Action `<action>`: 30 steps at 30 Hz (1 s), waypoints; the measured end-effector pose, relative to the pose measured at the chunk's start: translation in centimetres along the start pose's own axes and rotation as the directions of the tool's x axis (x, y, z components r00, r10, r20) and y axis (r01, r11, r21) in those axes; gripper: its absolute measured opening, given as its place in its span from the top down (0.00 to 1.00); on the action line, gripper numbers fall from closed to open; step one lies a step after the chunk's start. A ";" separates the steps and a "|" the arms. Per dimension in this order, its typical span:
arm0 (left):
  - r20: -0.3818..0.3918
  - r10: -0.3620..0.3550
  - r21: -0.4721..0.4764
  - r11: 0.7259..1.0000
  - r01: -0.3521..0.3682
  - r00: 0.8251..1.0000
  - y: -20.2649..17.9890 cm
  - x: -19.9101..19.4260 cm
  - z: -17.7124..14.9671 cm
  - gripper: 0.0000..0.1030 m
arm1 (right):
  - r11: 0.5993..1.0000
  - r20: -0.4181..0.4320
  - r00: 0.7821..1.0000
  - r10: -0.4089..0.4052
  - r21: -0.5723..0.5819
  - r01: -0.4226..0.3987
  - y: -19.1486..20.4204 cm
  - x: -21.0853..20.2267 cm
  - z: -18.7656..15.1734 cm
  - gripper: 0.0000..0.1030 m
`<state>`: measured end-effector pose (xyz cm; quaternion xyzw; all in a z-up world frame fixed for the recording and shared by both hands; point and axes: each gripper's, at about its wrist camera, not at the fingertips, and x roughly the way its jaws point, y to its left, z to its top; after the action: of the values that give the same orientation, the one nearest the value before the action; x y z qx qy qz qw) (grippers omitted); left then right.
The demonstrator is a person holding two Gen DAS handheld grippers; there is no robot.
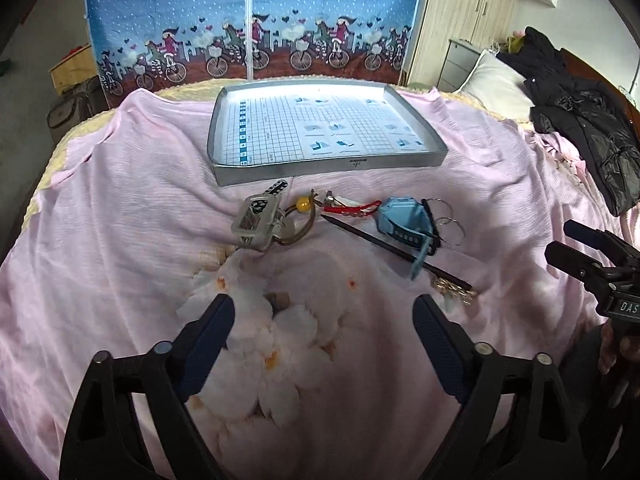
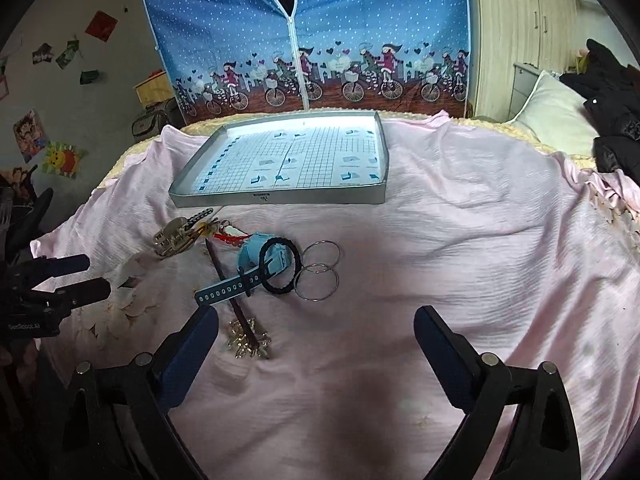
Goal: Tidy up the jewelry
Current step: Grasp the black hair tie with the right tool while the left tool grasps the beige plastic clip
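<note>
Nothing is sorted yet: the tray (image 1: 332,166) on the bed is empty, the jewelry (image 2: 256,264) lies before it, and both the left gripper (image 1: 324,316) and the right gripper (image 2: 316,326) are spread, holding nothing.

Readable text, as you see it:
- Black two-finger gripper body (image 1: 616,280) at the right edge of the left wrist view: white letters "DAS", cut off.
- Shallow grey metal tray with gridded paper liner (image 1: 240,136): blue squares with small white characters down its left edge, bottom one "10"; the rest too small.
</note>
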<state>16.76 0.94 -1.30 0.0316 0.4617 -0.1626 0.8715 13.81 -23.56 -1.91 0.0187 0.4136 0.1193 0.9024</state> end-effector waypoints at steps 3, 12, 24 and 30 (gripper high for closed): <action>-0.033 0.000 0.020 1.000 0.000 0.999 1.0 1.6 1.3 0.27 | 0.998 -0.046 0.997 0.060 0.013 -0.060 -0.1 2.5 1.1 0.16; -0.058 0.005 0.043 0.999 -0.002 0.998 4.4 5.9 3.8 0.44 | 0.986 -0.116 0.980 0.162 -0.013 -0.165 3.3 8.3 4.0 0.45; -0.050 -0.030 0.059 0.998 0.033 0.998 4.9 9.3 5.2 0.81 | 0.994 -0.131 0.986 0.107 0.028 -0.104 2.8 12.0 4.0 0.75; -0.037 -0.023 0.009 1.000 0.024 0.999 5.3 9.8 5.7 0.96 | 0.990 -0.109 0.985 0.135 0.057 -0.129 2.2 11.7 3.9 0.92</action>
<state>27.99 2.27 -6.54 0.0330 0.4770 -0.1742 0.8608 23.68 -18.46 -7.70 0.0620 0.4645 0.1694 0.8670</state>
